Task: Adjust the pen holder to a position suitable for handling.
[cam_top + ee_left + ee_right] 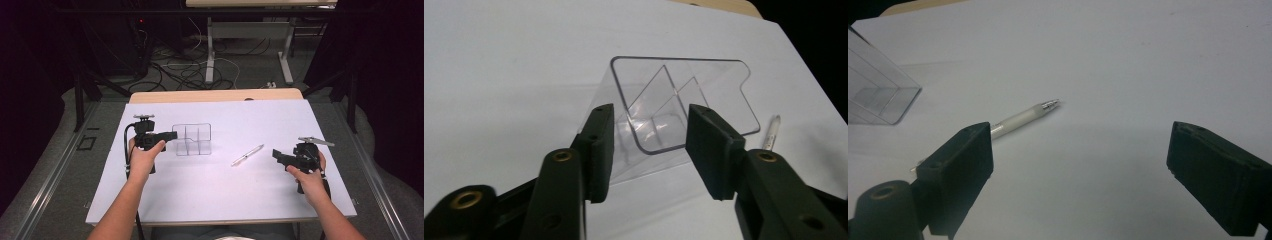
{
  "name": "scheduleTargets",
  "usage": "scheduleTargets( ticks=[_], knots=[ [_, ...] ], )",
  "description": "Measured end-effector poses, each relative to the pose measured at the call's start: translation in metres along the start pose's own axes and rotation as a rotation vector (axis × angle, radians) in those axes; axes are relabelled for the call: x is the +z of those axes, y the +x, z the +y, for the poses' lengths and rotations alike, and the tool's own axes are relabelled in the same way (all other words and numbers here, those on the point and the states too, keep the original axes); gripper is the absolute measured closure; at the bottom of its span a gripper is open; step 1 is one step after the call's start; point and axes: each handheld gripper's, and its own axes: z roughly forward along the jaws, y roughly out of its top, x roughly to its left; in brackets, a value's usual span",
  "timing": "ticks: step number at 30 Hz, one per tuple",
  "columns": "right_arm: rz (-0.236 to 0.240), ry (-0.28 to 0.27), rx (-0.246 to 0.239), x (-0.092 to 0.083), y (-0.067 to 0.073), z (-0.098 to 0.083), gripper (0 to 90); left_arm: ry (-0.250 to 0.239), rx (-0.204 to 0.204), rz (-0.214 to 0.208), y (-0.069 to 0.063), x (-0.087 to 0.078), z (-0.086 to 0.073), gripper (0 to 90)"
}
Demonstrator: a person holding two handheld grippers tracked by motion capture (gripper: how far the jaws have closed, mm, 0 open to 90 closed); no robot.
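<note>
A clear plastic divided holder (192, 139) stands on the white table sheet (225, 200), left of centre. My left gripper (172, 135) is at its left side, held level and pointing right. In the left gripper view the holder (684, 100) lies just past the left gripper (651, 117), whose jaws stand apart with its near corner in the gap, pads clear of the plastic. A white pen (247, 154) lies slanted between the hands. My right gripper (276, 154) points left toward it, wide open and holding nothing. From the right gripper (1080, 145), the pen (1023, 117) lies ahead by the left jaw.
The sheet covers a wooden tabletop whose far edge (215, 95) shows behind it. Beyond are table legs (210, 55) and cables on a dark floor. The holder's corner (878, 95) appears at the left of the right gripper view.
</note>
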Motion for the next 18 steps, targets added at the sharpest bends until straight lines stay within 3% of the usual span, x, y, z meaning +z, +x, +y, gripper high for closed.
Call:
scheduleTargets(
  ticks=[5, 7, 13, 18],
  knots=[
    [0.004, 0.005, 0.016, -0.001, 0.001, 0.0, 12.2, -0.047, 0.065, -0.01, -0.001, -0.009, -0.004, 47.1],
    [0.004, 0.01, 0.013, 0.0, 0.001, 0.0, 14.1, -0.071, 0.067, -0.013, -0.001, -0.013, -0.004, 44.8],
    [0.006, 0.013, -0.002, 0.001, -0.001, -0.001, 14.7, -0.143, 0.11, 0.015, 0.002, -0.023, -0.003, 35.7],
    [0.001, 0.003, -0.022, 0.001, -0.003, -0.001, 14.7, -0.157, 0.179, 0.052, 0.001, -0.03, 0.0, 31.4]
  ],
)
